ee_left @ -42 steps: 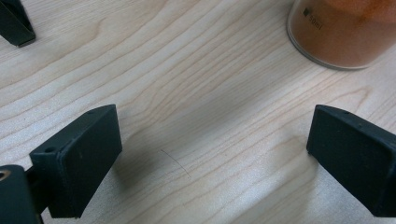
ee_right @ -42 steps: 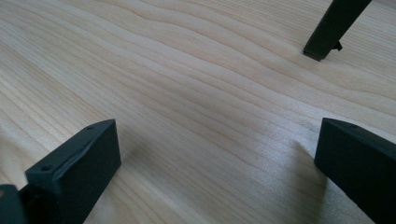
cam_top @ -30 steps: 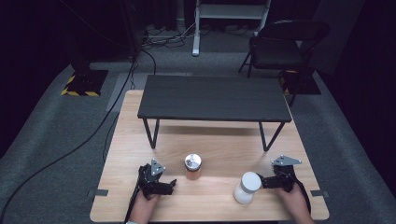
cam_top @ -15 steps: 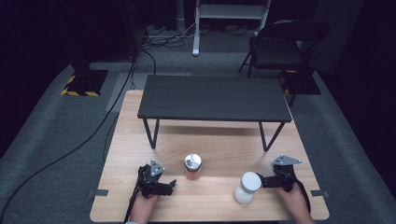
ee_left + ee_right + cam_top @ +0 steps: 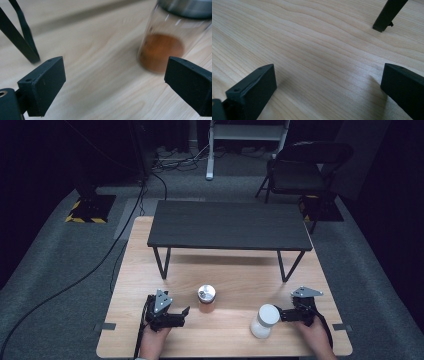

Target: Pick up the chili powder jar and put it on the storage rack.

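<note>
Left hand-held gripper (image 5: 186,314): I see its jaws spread wide and empty, low over the worktop (image 5: 235,285), pointing towards the jar.
Right hand-held gripper (image 5: 278,312): jaws wide apart in its own view, nothing between them, just bare wood below.
White bottle (image 5: 264,321): upright near my edge, just beside the right hand-held gripper's tips.
Jar (image 5: 206,298): glass with a metal lid and brown contents; stands mid-worktop, just ahead of the left jaws.
Black shelf (image 5: 231,225): farther back, on thin legs.
Chair (image 5: 300,167): on the floor beyond.
</note>
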The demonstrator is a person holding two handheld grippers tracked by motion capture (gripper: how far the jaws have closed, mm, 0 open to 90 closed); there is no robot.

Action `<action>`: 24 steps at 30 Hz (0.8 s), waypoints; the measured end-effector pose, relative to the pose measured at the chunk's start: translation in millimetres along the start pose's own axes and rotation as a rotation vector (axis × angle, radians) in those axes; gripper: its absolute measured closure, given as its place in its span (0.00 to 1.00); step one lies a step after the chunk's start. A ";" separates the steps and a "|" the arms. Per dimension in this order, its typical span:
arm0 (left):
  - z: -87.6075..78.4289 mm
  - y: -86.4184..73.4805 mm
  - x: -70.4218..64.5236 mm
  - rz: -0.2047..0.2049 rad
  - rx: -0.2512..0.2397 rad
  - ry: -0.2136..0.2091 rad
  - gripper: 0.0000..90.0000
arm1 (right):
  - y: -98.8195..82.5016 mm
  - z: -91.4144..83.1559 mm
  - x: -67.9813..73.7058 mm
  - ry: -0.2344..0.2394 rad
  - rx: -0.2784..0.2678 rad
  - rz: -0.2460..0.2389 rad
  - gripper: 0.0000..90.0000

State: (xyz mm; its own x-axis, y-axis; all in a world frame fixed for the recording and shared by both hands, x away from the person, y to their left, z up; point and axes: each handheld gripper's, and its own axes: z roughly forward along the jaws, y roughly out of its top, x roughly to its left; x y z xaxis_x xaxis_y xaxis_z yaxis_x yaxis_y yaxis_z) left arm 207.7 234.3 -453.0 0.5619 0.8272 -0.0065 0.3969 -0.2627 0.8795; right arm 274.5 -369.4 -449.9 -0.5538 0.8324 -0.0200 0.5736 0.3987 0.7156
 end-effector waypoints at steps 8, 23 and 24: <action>-12.1 -14.5 2.1 -0.020 -0.153 -0.024 0.03 | 0.0 0.0 0.0 0.000 0.000 0.000 0.00; -13.5 -18.4 7.8 -0.044 -0.213 -0.056 0.02 | 0.0 0.0 0.1 0.000 0.000 0.001 0.00; -12.8 -18.1 7.9 -0.045 -0.216 -0.060 0.01 | 0.0 0.0 0.2 -0.001 0.000 0.001 0.00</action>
State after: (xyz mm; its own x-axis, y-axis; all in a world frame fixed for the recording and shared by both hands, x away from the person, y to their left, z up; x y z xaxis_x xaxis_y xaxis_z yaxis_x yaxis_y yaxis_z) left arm 195.7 252.0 -462.9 0.5918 0.8030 -0.0706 0.2615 -0.1084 0.9591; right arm 274.3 -369.3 -449.9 -0.5531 0.8329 -0.0199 0.5738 0.3981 0.7157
